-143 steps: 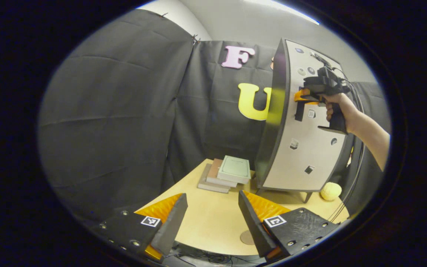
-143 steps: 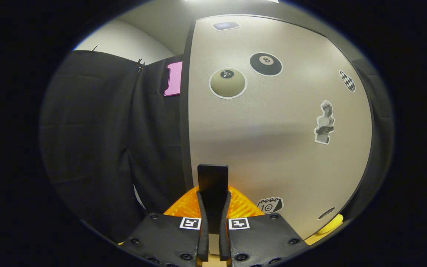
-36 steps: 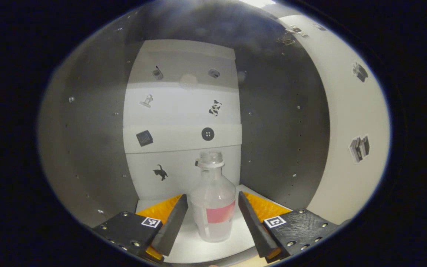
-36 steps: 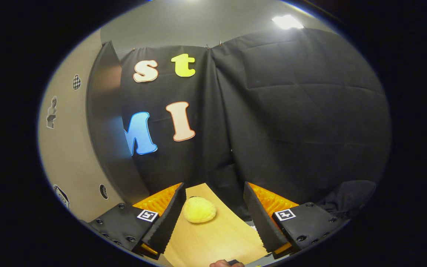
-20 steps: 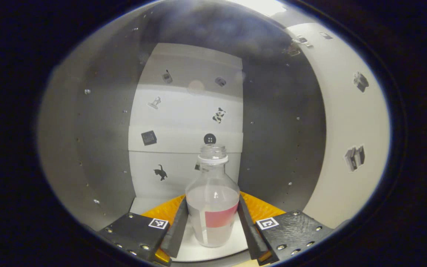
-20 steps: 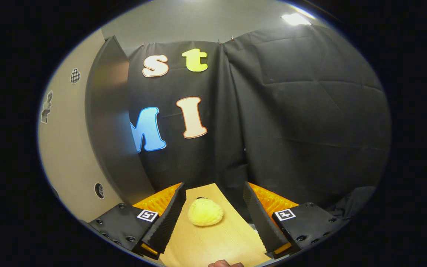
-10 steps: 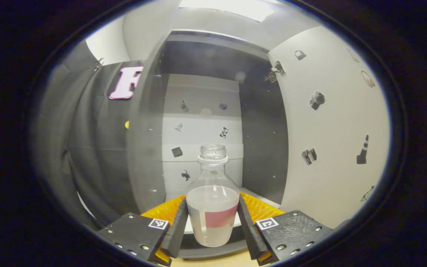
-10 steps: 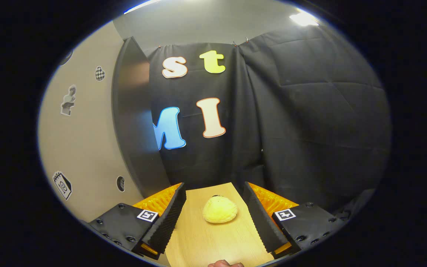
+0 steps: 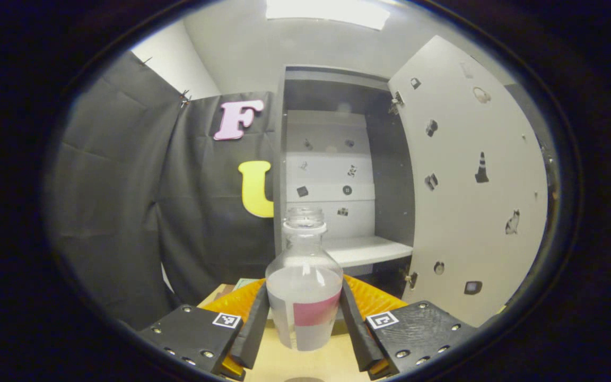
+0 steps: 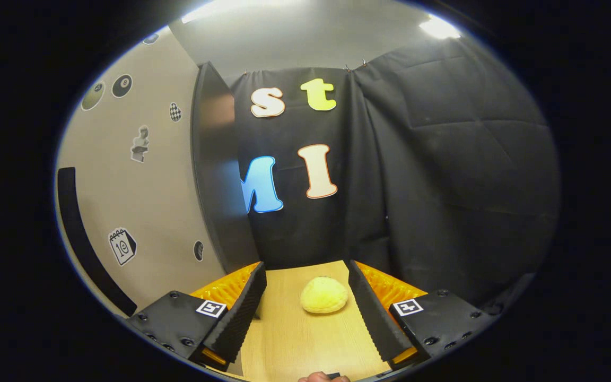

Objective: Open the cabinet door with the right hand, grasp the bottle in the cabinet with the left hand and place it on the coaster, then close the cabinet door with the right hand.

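The bottle (image 9: 304,281) stands upright between the fingers of the left claw (image 9: 304,323), both pads pinching its sides; it is clear, uncapped, and part full of clear liquid. Its pink and white label carries no writing that can be read. It is held in front of the open cabinet (image 9: 337,159), above the tabletop (image 9: 284,366). The cabinet door (image 9: 470,185) stands swung open at right, dotted with small stickers. The right claw (image 10: 305,307) is spread and grips nothing, with a yellow lump (image 10: 324,295) on the tabletop beyond it. On the door's outer face a calendar sticker (image 10: 122,246) reads "10" and a billiard-ball sticker (image 10: 121,85) reads "8".
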The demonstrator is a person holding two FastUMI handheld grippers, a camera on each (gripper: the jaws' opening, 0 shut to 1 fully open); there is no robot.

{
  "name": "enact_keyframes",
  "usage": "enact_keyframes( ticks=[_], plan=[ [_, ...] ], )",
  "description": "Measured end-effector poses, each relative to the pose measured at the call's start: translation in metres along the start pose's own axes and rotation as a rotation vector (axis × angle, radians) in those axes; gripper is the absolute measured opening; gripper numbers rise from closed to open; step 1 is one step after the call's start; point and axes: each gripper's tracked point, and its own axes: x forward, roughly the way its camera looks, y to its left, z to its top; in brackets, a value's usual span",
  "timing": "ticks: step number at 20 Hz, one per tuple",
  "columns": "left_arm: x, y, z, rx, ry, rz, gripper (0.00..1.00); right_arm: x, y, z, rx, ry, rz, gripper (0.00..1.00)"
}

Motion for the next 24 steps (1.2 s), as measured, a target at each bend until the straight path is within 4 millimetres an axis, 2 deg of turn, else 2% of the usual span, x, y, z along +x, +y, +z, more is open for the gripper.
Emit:
enact_keyframes(
  ticks=[1, 4, 6, 9, 11, 15, 18, 19, 20, 21, 22, 23, 24],
  plan=[
    [-0.008, 0.002, -0.017, 0.001, 0.009, 0.02, 0.71, -0.001, 0.001, 0.0, -0.001, -0.007, 0.005, 0.98],
    [-0.028, 0.013, -0.059, 0.032, 0.012, 0.113, 0.69, -0.004, 0.008, -0.004, -0.008, 0.005, 0.039, 0.98],
    [-0.03, 0.015, -0.094, 0.029, 0.048, 0.144, 0.71, -0.007, 0.011, -0.007, -0.039, 0.011, 0.062, 0.98],
    [-0.03, 0.009, -0.135, 0.026, 0.088, 0.15, 0.69, -0.006, 0.004, -0.008, -0.082, -0.001, 0.061, 0.98],
    [-0.028, 0.002, -0.16, 0.022, 0.111, 0.135, 0.69, -0.009, 0.001, -0.016, -0.111, 0.034, 0.062, 0.98],
    [-0.022, -0.011, -0.198, 0.024, 0.114, 0.1, 0.69, -0.011, -0.008, -0.021, -0.158, 0.061, 0.045, 0.98],
    [-0.02, -0.008, -0.227, 0.012, 0.133, 0.115, 0.69, -0.014, -0.015, -0.026, -0.189, 0.083, 0.011, 0.98],
    [-0.022, -0.008, -0.235, 0.003, 0.138, 0.118, 0.72, -0.016, -0.019, -0.026, -0.202, 0.085, -0.006, 0.98],
    [-0.021, -0.007, -0.244, 0.004, 0.145, 0.12, 0.71, -0.017, -0.022, -0.026, -0.209, 0.087, -0.017, 0.94],
    [-0.02, -0.008, -0.254, 0.013, 0.153, 0.12, 0.71, -0.015, -0.021, -0.028, -0.207, 0.094, -0.02, 0.95],
    [-0.02, -0.008, -0.26, 0.019, 0.161, 0.114, 0.71, -0.015, -0.022, -0.03, -0.204, 0.107, -0.021, 0.99],
    [-0.021, -0.009, -0.264, 0.026, 0.168, 0.113, 0.69, -0.016, -0.022, -0.034, -0.204, 0.121, -0.023, 0.99],
    [-0.021, -0.009, -0.26, 0.027, 0.146, 0.115, 0.71, -0.018, -0.023, -0.039, -0.207, 0.139, -0.03, 0.95]
  ],
)
